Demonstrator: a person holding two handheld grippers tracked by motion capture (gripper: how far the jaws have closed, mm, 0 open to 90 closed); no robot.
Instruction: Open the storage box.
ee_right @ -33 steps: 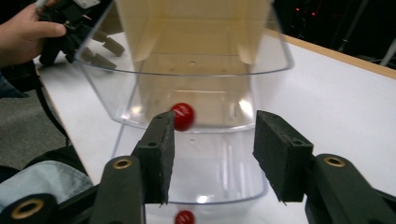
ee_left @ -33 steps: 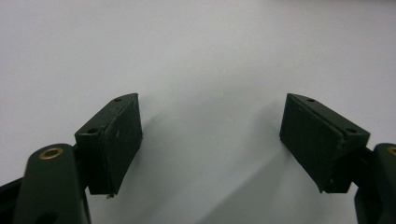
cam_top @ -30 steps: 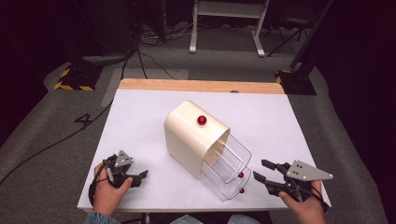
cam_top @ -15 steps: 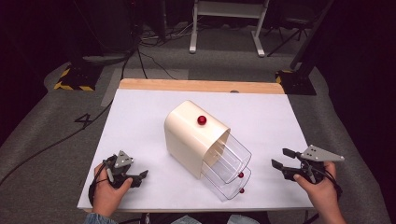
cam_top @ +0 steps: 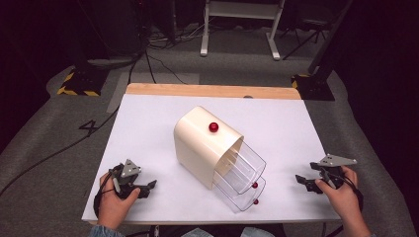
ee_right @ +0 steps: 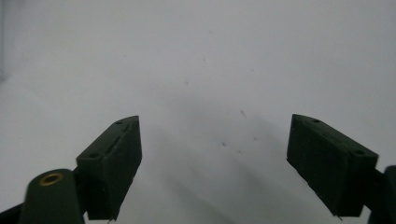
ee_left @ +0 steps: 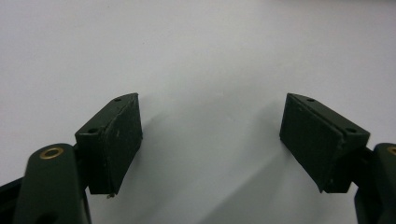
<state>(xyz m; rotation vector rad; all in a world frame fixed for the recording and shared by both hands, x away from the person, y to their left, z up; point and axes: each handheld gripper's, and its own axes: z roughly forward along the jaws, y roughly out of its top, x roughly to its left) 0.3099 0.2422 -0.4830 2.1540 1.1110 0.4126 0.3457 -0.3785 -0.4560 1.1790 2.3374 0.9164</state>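
The small cream drawer cabinet (cam_top: 205, 145) sits in the middle of the white table (cam_top: 148, 123), tipped back so the face with the red knob (cam_top: 213, 127) points upward, and its two clear drawers (cam_top: 244, 180) stick well out of its near end. Both drawers look empty; each shows a small red knob at its front, and nothing else can be made out inside them. Judging from this, the drawers are already pulled open, and whatever comes next, closing them or setting the cabinet upright, is not yet begun. The left gripper (cam_top: 148, 186) rests near the table's front edge, well to the left of the cabinet, jaws spread wide over bare table. The right gripper (cam_top: 302, 180) lies well to the right of the cabinet, jaws likewise apart and holding nothing.
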